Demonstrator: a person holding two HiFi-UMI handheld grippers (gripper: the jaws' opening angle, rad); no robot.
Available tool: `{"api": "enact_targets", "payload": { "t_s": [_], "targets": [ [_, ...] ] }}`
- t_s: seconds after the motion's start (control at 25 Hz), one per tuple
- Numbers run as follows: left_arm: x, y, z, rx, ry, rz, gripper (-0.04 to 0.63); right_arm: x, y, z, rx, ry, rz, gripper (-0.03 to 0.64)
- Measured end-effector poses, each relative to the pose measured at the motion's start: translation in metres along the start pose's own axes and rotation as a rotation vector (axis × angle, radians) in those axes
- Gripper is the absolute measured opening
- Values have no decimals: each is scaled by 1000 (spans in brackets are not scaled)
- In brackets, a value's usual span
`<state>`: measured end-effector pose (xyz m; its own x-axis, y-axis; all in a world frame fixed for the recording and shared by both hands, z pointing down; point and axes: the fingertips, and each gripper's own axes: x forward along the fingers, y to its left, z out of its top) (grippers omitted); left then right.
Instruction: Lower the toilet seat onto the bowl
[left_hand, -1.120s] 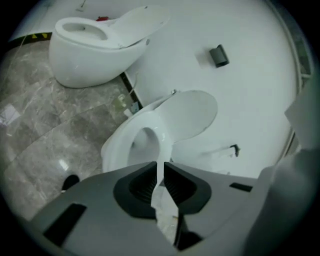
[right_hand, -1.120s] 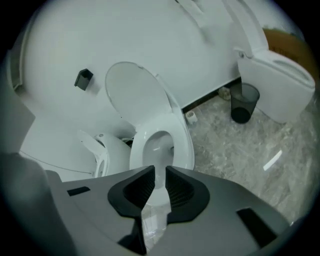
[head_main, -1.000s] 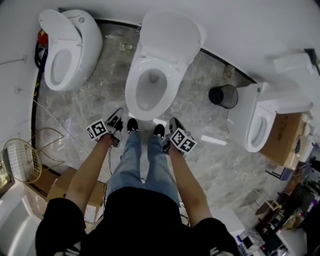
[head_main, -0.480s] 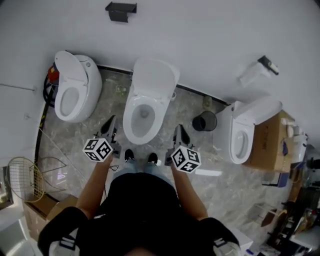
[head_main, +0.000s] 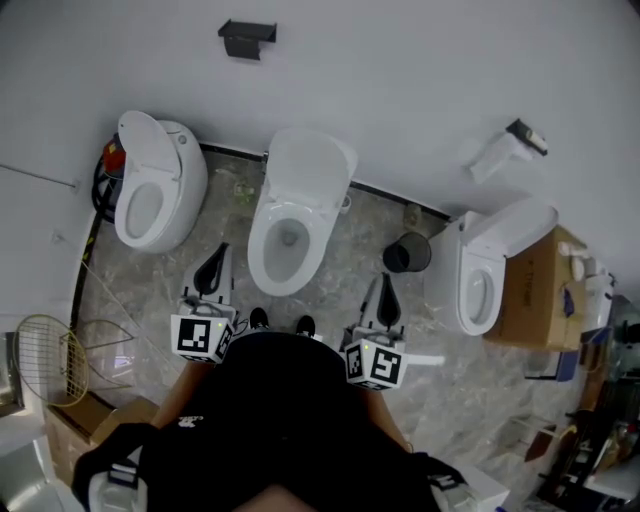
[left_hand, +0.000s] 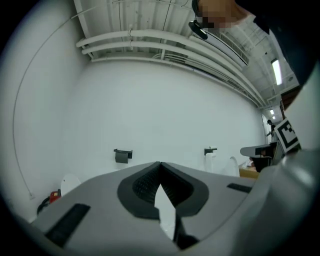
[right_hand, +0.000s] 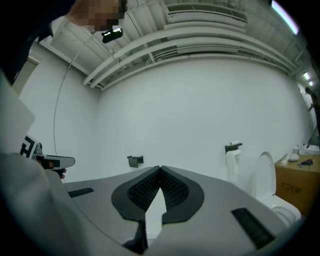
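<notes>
The middle toilet's white bowl (head_main: 285, 245) stands on the marble floor, straight ahead of the person's feet in the head view. Its lid (head_main: 311, 168) is tipped up against the wall; whether the seat ring is up with it I cannot tell. My left gripper (head_main: 221, 248) hangs left of the bowl, shut and holding nothing. To the bowl's right my right gripper (head_main: 384, 277) is likewise shut and holds nothing. Neither touches the toilet. The left gripper (left_hand: 159, 163) and right gripper (right_hand: 160, 168) views both look level at the white wall, and the middle toilet is hidden below the jaws.
A second toilet (head_main: 160, 195) stands at the left, a third toilet (head_main: 490, 270) at the right, with a black bin (head_main: 407, 254) between it and the middle one. A cardboard box (head_main: 545, 290) is far right, a wire basket (head_main: 45, 360) lower left. A black bracket (head_main: 245, 38) hangs on the wall.
Both grippers have risen from beside the person's feet and now point level at the wall. The head view has pulled back and shows more wall and all three toilets.
</notes>
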<state>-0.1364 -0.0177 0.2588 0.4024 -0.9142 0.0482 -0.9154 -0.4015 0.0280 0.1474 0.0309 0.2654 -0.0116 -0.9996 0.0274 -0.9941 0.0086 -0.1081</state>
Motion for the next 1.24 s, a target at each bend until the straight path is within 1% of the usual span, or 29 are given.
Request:
{"api": "enact_targets", "payload": {
  "t_s": [0.16, 0.24, 0.32, 0.56, 0.72, 0.88, 1.08, 1.24],
  "targets": [
    [-10, -10, 18, 20, -49, -5, 5, -4, 5, 20, -68, -57, 9, 20],
    [-9, -15, 24, 32, -76, -22, 5, -2, 6, 22, -74, -68, 15, 20],
    [-9, -17, 29, 23, -92, -32, 5, -2, 9, 23, -69, -71, 22, 20],
    [-11, -20, 35, 35, -85, -23, 5, -6, 19, 25, -80, -88, 44, 20],
    [-15, -23, 33, 44, -71, -6, 5, -12, 19, 22, -85, -87, 42, 20],
    [-16, -27, 33, 49, -71, -15, 5, -16, 18, 21, -86, -88, 34, 20],
    [-18, -29, 35, 91, -83, -8, 5, -21, 18, 24, -63, -103, 47, 20],
    [-17, -25, 34, 75, -72, 0, 5, -21, 16, 31, -68, -125, 44, 20]
  ]
}}
